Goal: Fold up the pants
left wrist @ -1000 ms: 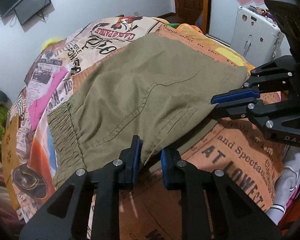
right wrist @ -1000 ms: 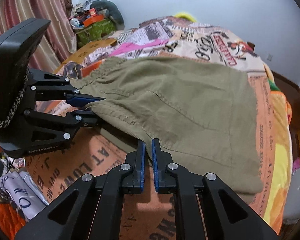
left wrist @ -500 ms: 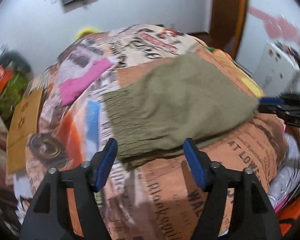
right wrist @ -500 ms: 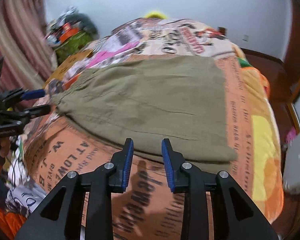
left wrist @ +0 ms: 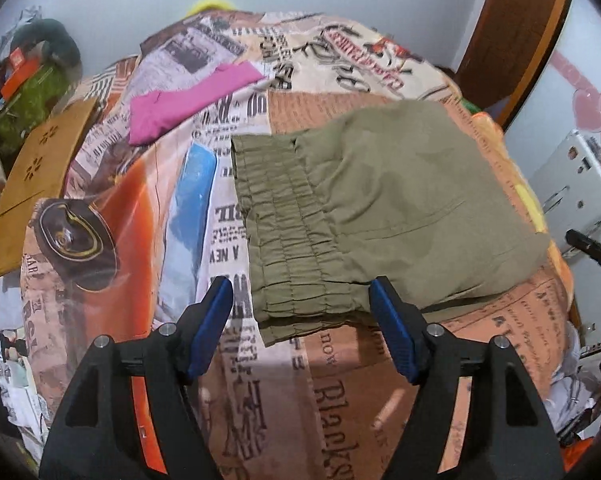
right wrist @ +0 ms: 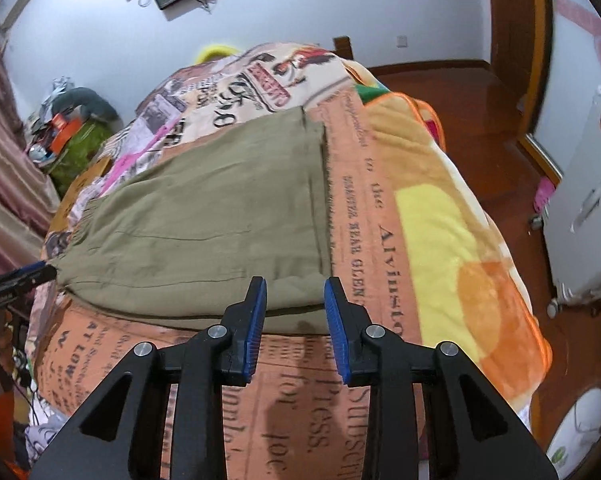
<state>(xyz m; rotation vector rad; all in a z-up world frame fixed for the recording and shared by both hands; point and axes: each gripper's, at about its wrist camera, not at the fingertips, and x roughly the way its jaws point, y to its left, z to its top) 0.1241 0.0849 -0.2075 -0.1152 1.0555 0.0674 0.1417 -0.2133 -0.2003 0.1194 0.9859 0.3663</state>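
Note:
Olive-green pants [left wrist: 384, 208] lie folded flat on the bed, elastic waistband [left wrist: 288, 240] toward the left wrist view's near side. My left gripper [left wrist: 300, 320] is open and empty, its jaws wide apart just in front of the waistband corner. In the right wrist view the pants [right wrist: 204, 232] lie the same way. My right gripper [right wrist: 295, 316] is open and empty, just in front of the pants' near folded edge. The left gripper's tip [right wrist: 24, 274] shows at that view's left edge.
The bed has a newspaper-print blanket [left wrist: 340, 400]. A pink garment [left wrist: 188, 100] lies behind the pants. A brown cardboard sheet [left wrist: 40, 176] and clutter sit at the bed's left. A white suitcase [right wrist: 580, 220] stands on the wooden floor at right.
Both grippers have let go of the pants' edge, opened and pulled back. The pants now lie flat on the bed. The left gripper's view has swung toward the waistband.

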